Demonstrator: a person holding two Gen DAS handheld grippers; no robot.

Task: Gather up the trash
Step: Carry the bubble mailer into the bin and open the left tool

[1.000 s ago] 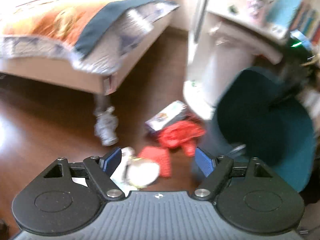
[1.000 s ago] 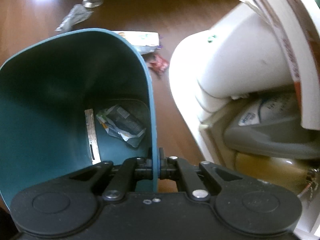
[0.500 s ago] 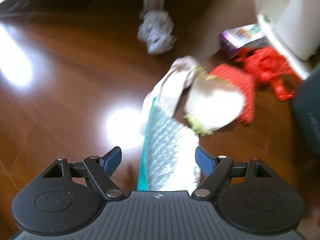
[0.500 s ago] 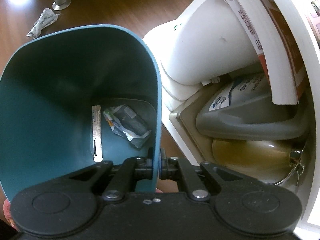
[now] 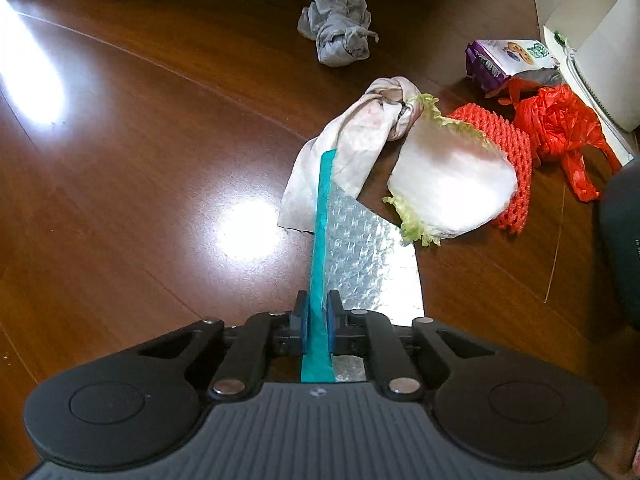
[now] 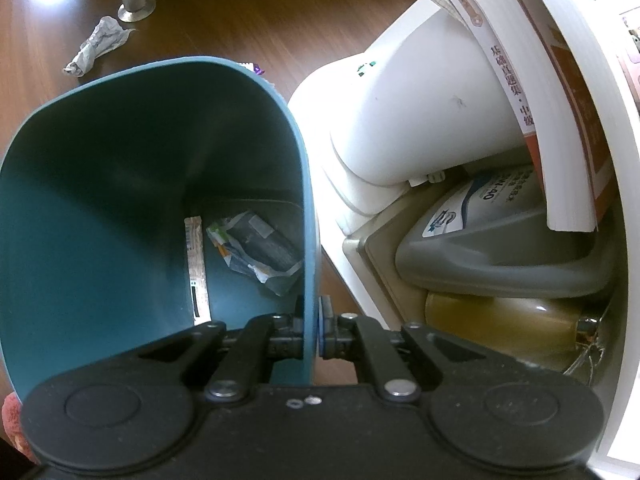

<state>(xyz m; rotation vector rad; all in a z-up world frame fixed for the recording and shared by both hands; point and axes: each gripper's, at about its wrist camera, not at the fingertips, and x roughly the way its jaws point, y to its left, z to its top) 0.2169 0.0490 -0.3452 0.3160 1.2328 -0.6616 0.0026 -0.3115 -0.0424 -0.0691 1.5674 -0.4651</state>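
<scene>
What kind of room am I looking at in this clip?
Probably a lived-in room at home, maybe a bedroom or study: polished wooden floor strewn with litter, a white shelf unit holding books, and a teal waste bin.

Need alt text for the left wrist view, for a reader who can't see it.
The left gripper is shut on a bubble mailer's teal edge on the floor. Beyond lie a cloth, lettuce leaf, orange netting and orange bag.

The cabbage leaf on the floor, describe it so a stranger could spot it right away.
On the dark wooden floor, find the litter cluster near the white cabinet. The cabbage leaf lies against orange mesh netting: the only pale, glossy piece with a frilly green edge.
</scene>
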